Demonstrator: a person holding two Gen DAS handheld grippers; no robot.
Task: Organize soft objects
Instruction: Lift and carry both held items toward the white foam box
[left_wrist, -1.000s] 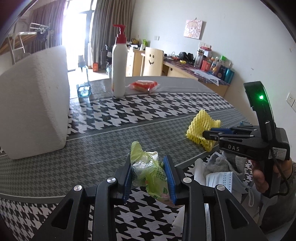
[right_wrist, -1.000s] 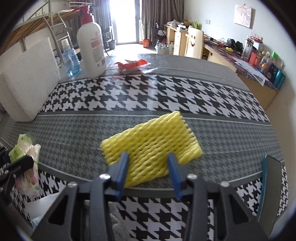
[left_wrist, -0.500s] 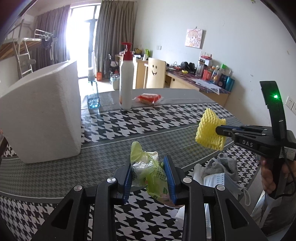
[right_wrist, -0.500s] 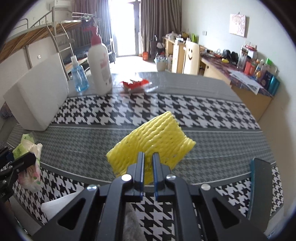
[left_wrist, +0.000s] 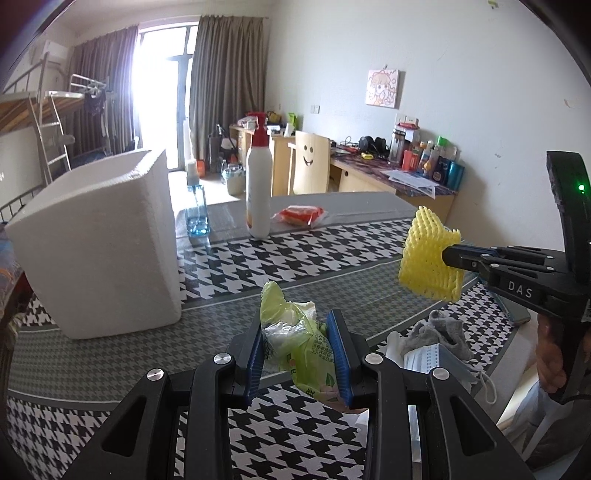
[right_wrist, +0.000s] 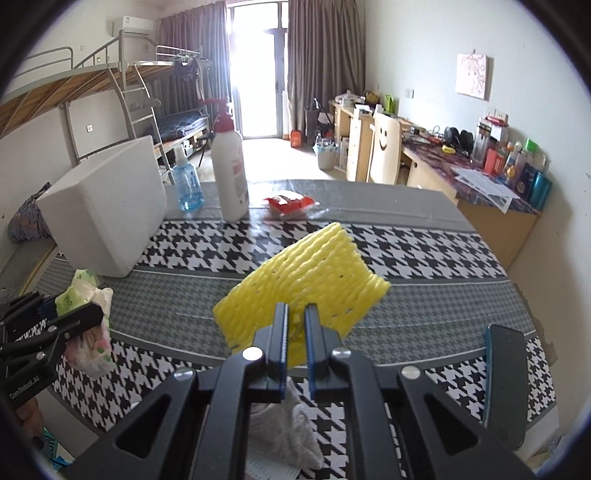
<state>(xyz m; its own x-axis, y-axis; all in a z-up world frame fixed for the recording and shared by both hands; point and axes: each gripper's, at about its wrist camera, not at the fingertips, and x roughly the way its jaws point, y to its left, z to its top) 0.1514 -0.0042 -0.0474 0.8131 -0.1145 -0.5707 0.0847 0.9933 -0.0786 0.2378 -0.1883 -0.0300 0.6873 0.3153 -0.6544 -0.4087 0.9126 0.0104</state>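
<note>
My left gripper (left_wrist: 297, 328) is shut on a green tissue pack (left_wrist: 295, 339) and holds it above the near table edge; it also shows in the right wrist view (right_wrist: 88, 295). My right gripper (right_wrist: 295, 317) is shut on a yellow foam net sleeve (right_wrist: 306, 277), lifted clear of the table, and appears at the right in the left wrist view (left_wrist: 428, 258). A white foam box (left_wrist: 99, 240) stands open-topped on the left of the table. A grey cloth (left_wrist: 439, 332) and a face mask (left_wrist: 432, 363) lie at the near edge.
A white pump bottle (left_wrist: 258, 192), a blue spray bottle (left_wrist: 195, 206) and a red snack packet (left_wrist: 301, 216) stand at the far side of the houndstooth table (left_wrist: 295, 251). A dark phone (right_wrist: 506, 373) lies at the near right. A desk and chair stand beyond.
My right gripper closed on the yellow foam sleeve and lifted it off the table. Both grippers rose; the left kept hold of the tissue pack.
</note>
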